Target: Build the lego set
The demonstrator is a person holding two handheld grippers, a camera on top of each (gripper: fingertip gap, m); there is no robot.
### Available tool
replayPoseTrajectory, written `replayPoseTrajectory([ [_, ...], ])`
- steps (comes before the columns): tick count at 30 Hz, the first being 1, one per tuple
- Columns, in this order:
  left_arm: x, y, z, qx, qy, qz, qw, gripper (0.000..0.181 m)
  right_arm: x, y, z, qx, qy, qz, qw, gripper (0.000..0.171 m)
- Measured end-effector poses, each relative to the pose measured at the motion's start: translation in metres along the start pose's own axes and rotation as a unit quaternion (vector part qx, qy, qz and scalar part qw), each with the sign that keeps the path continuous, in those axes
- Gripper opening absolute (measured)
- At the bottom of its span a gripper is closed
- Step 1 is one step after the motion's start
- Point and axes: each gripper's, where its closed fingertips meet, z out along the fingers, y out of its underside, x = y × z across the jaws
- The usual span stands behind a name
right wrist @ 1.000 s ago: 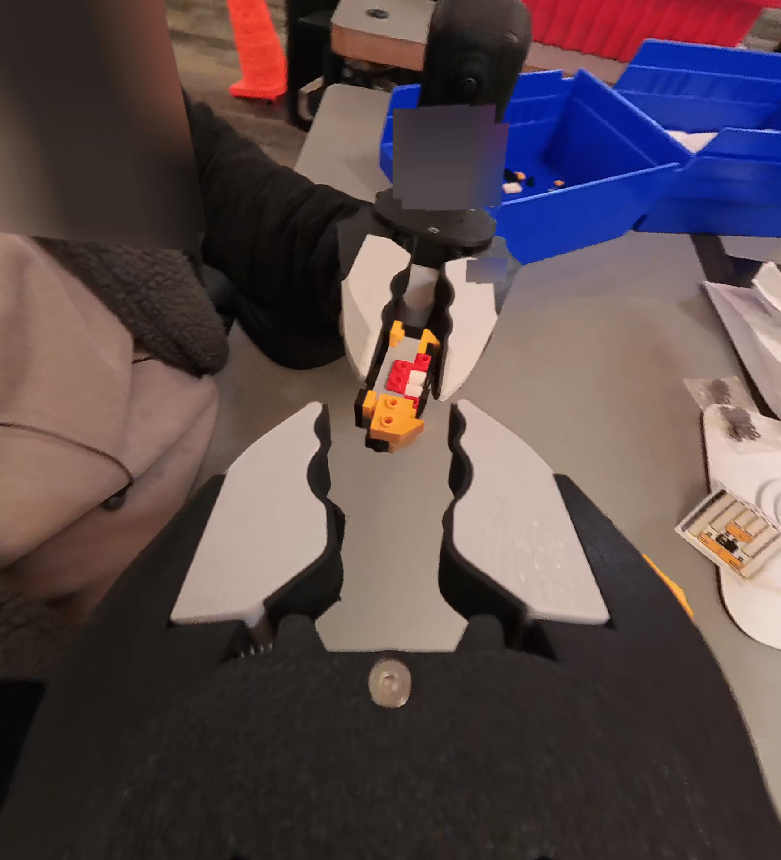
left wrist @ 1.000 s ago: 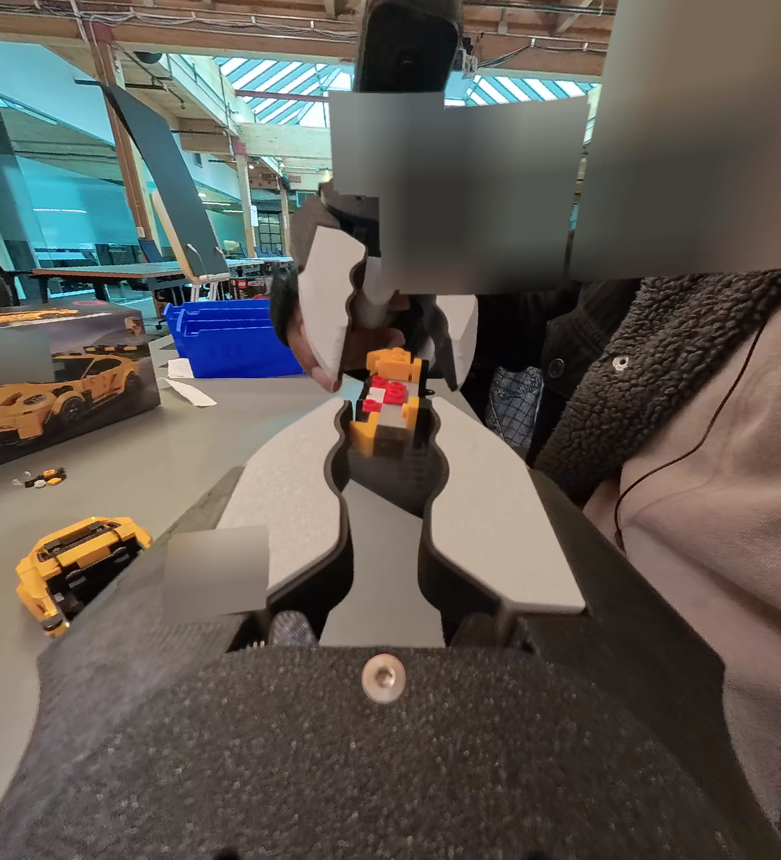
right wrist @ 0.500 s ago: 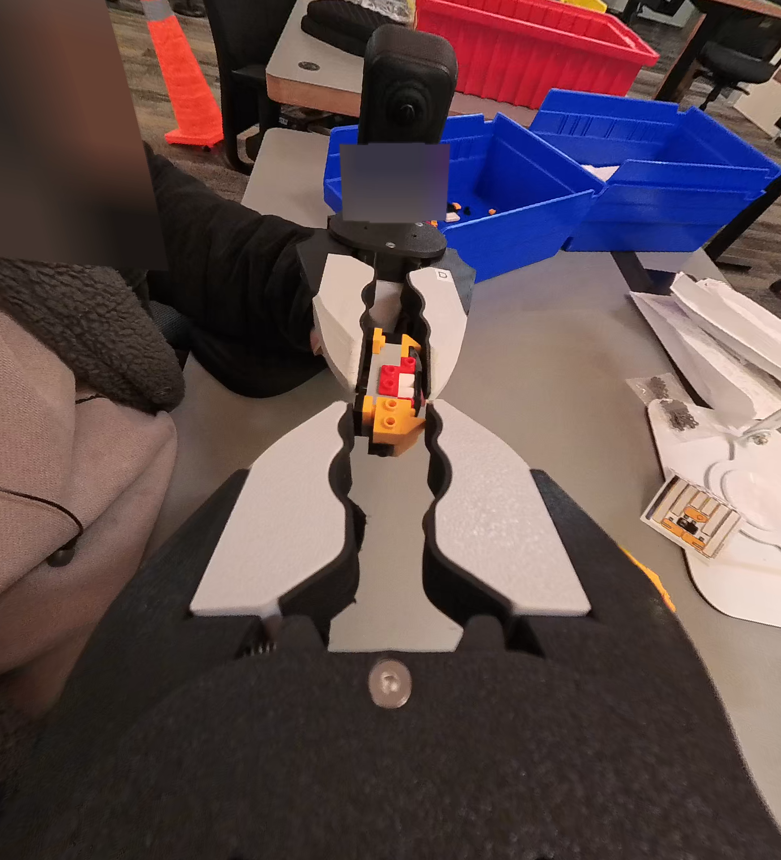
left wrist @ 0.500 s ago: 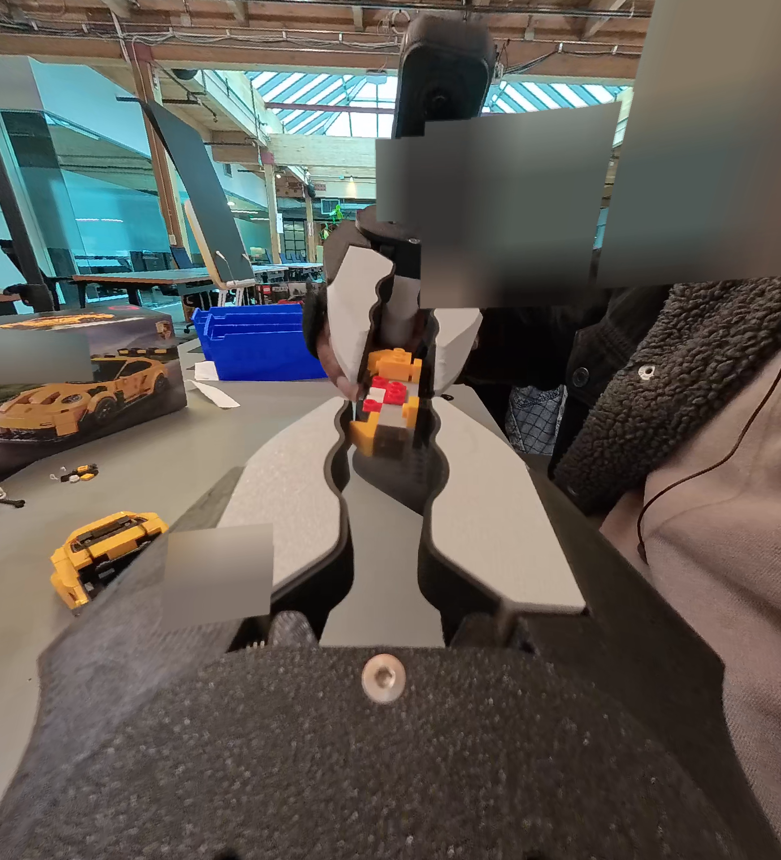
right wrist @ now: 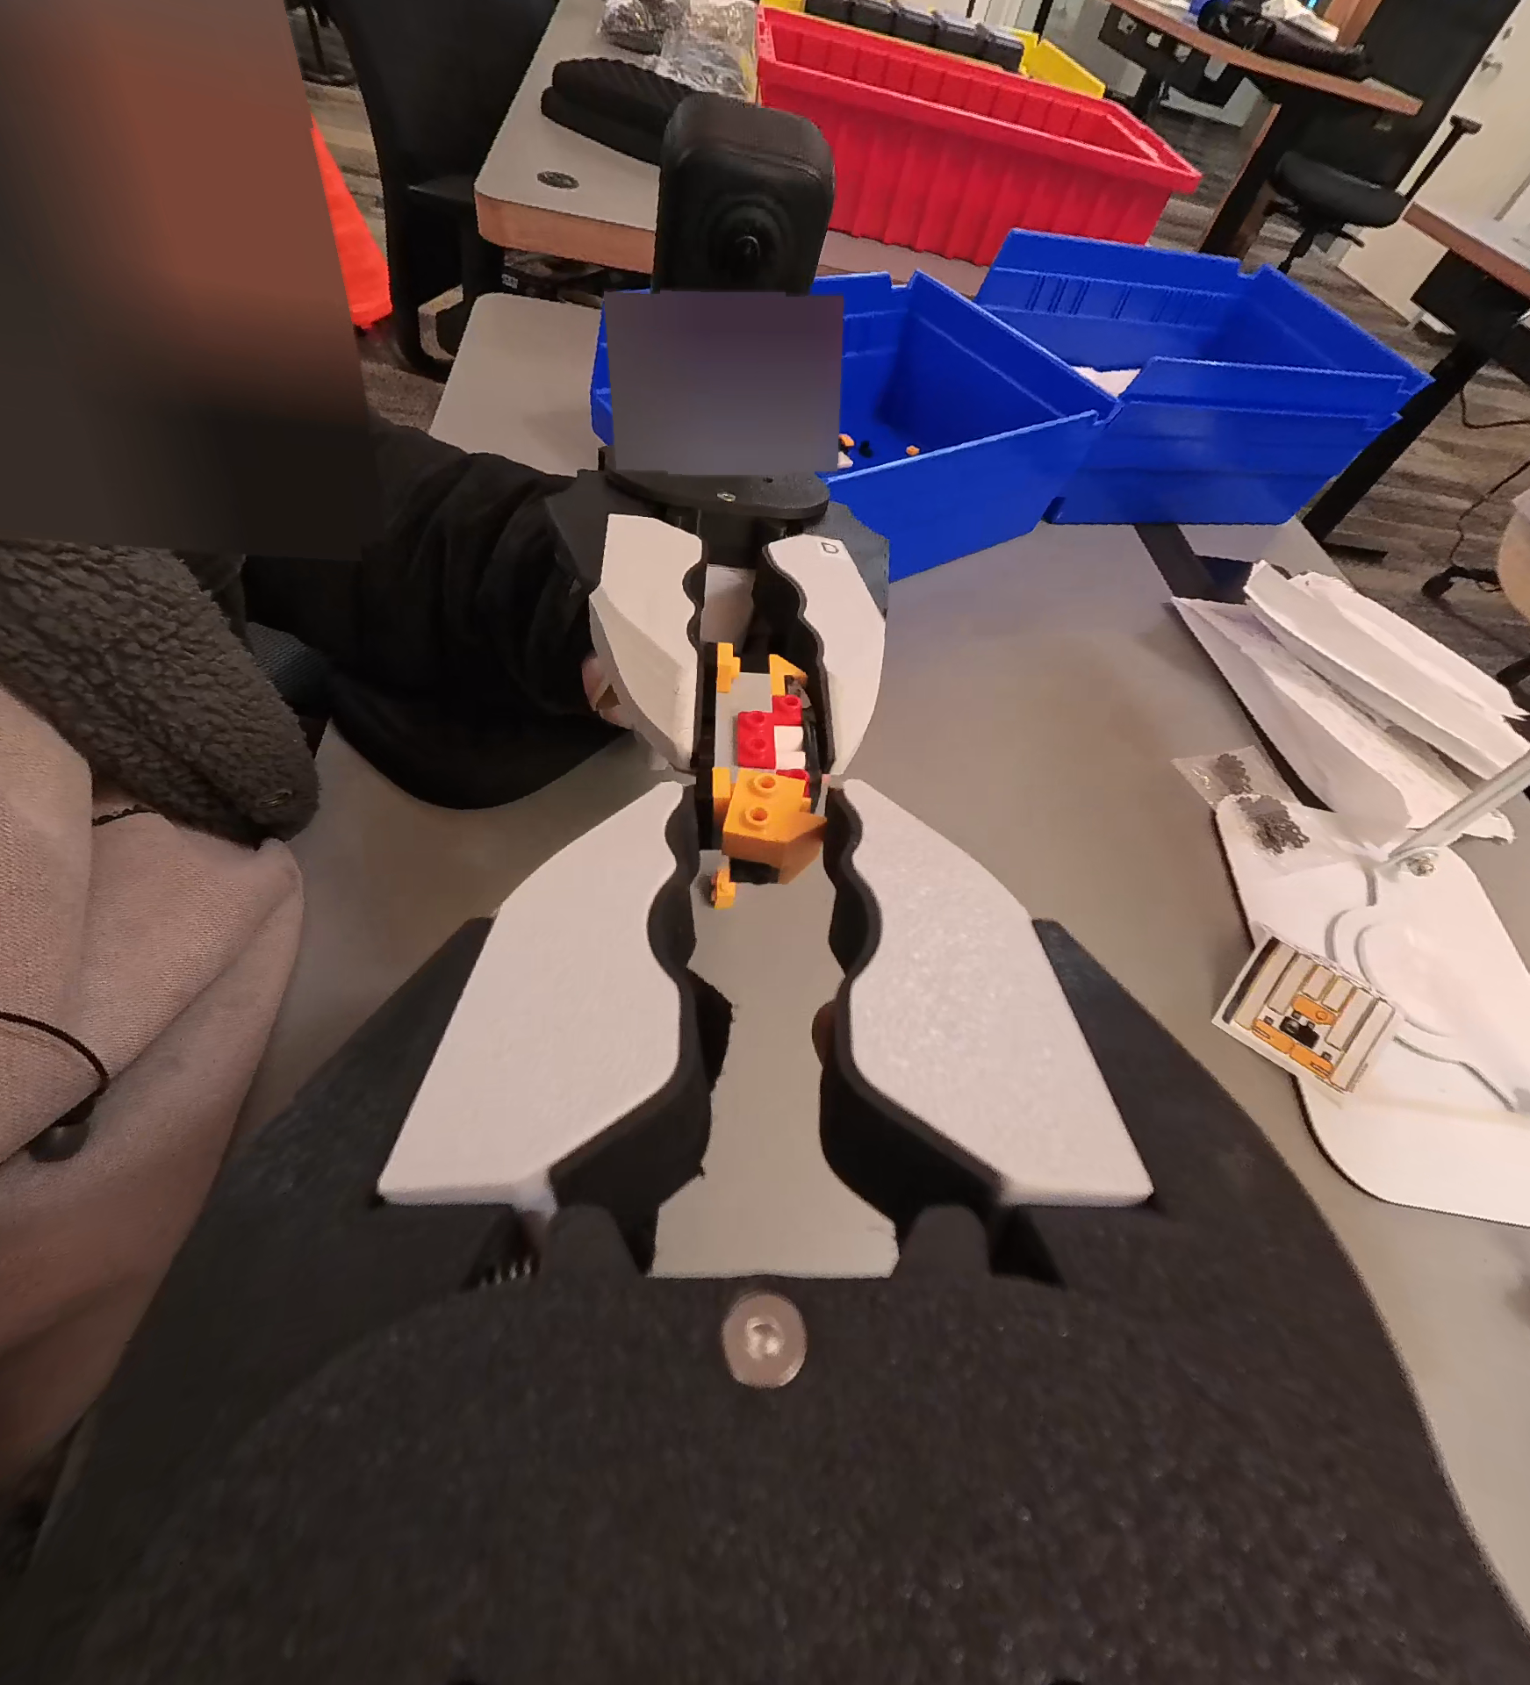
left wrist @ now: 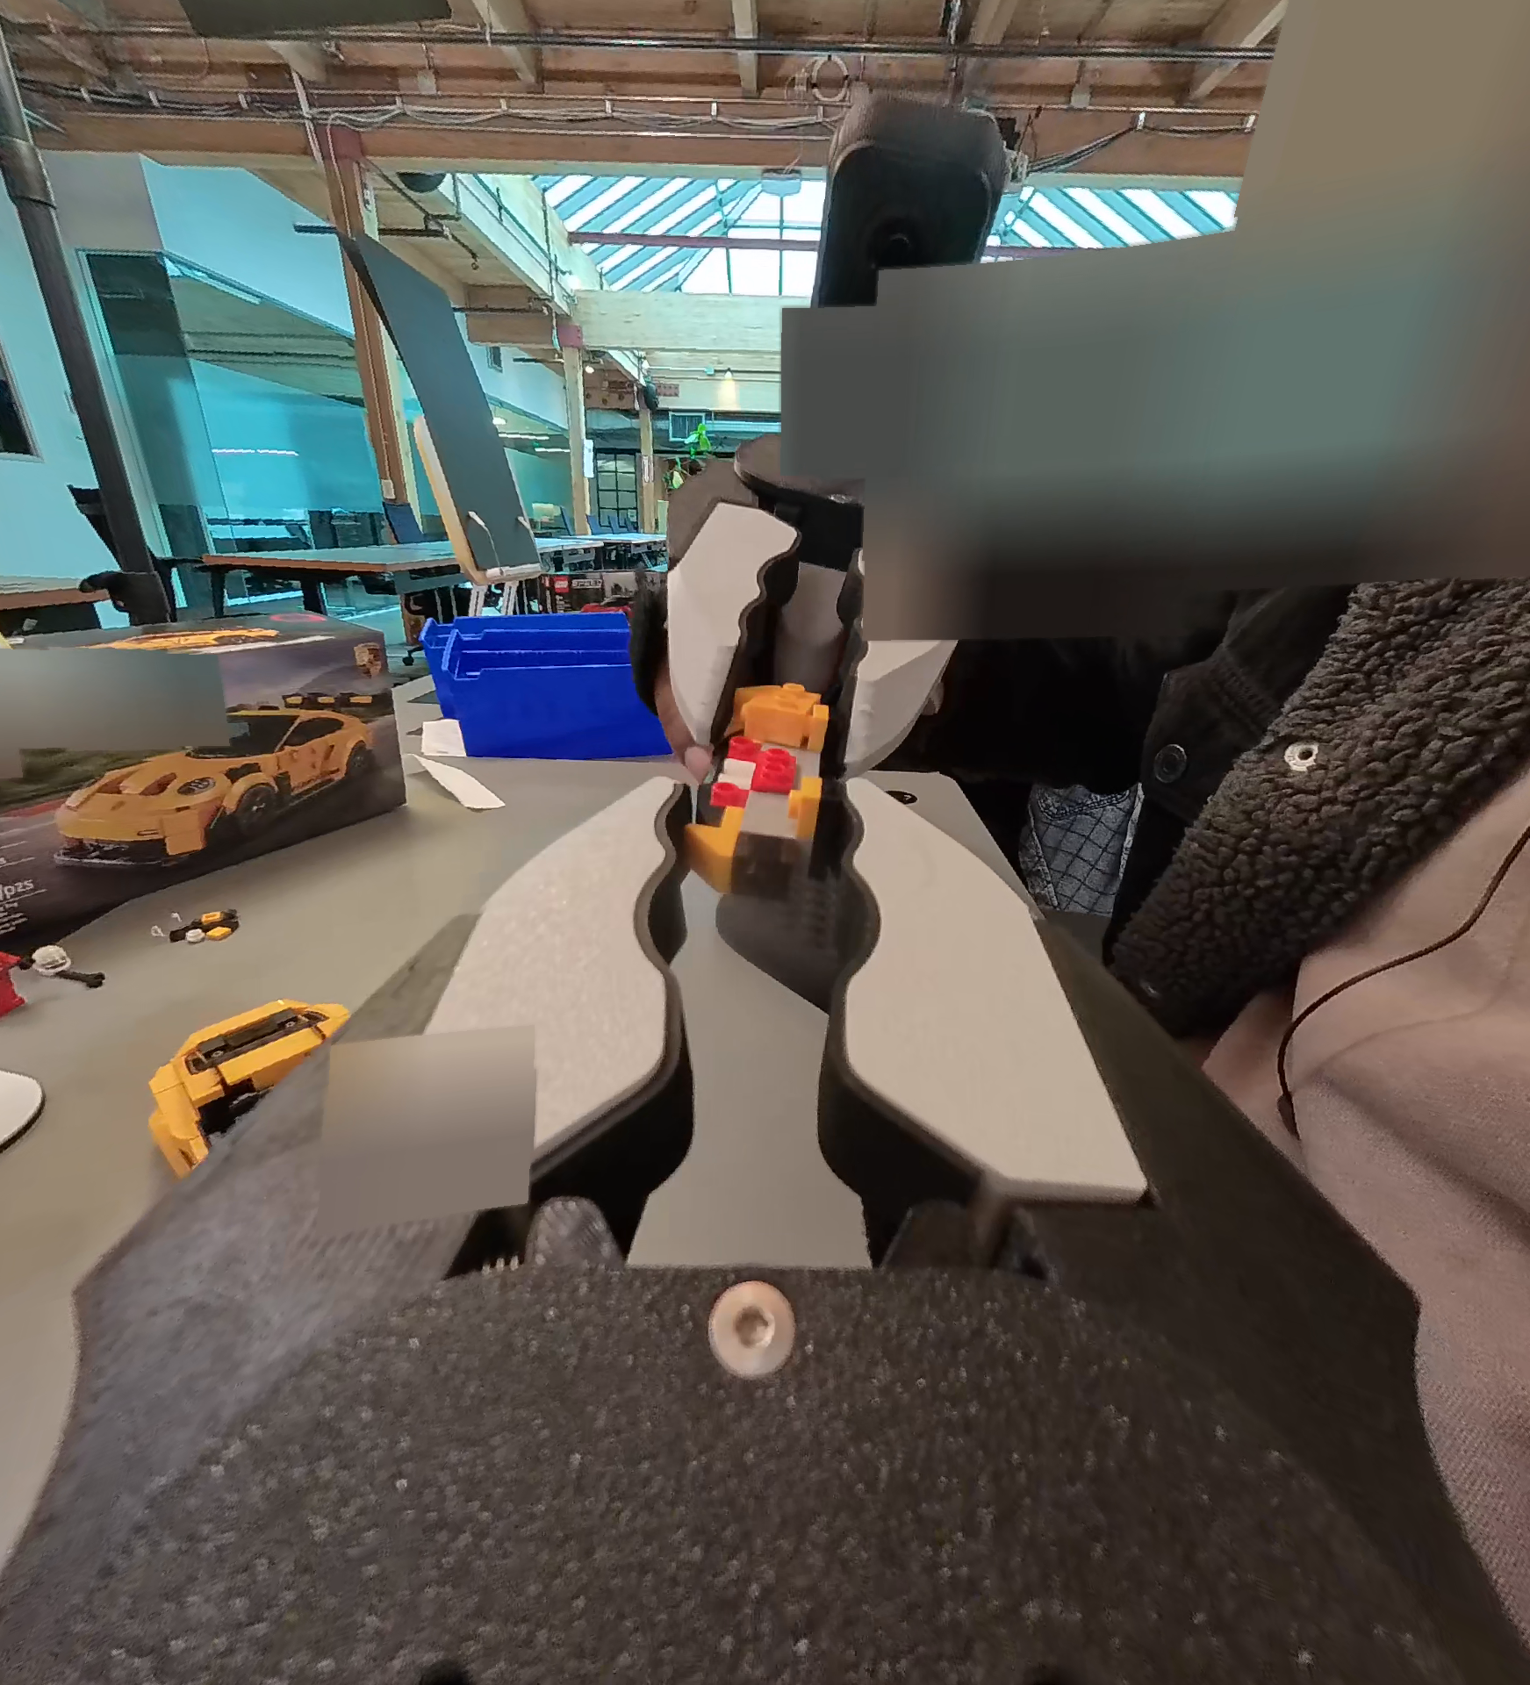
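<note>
We hold our two grippers tip to tip above the table, facing each other. Our left gripper [left wrist: 756, 811] has its fingers drawn in close, clamped on the sides of what it carries. Our right gripper [right wrist: 756, 802] meets it head-on, its fingers likewise narrowed around the near end of the same load, though contact on both sides is hard to confirm. Our sleeved forearm [right wrist: 469, 593] reaches in behind the far gripper.
</note>
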Motion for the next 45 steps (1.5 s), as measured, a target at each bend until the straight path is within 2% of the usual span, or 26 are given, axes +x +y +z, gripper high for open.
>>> replayPoseTrajectory([
  [6, 0.004, 0.004, 0.003, -0.01, 0.01, 0.001, 1.0, 0.029, -0.005, 0.003, -0.002, 0.005, -0.016, -0.017, 1.0, 0.027],
  [13, 0.009, 0.001, 0.004, -0.002, 0.026, -0.02, 0.999, 0.029, -0.014, 0.001, -0.002, 0.012, -0.03, -0.084, 0.996, 0.027],
  [26, 0.006, -0.009, 0.0, 0.021, 0.008, 0.012, 1.0, 0.029, -0.007, -0.01, -0.002, 0.042, -0.021, -0.039, 0.998, 0.027],
  [34, 0.005, -0.02, -0.002, 0.048, -0.011, 0.033, 0.998, 0.029, -0.004, -0.019, -0.006, 0.09, -0.006, -0.015, 0.996, 0.027],
  [45, 0.004, -0.021, -0.002, 0.049, -0.016, 0.03, 0.998, 0.029, -0.003, -0.017, -0.007, 0.076, -0.001, -0.01, 0.997, 0.027],
])
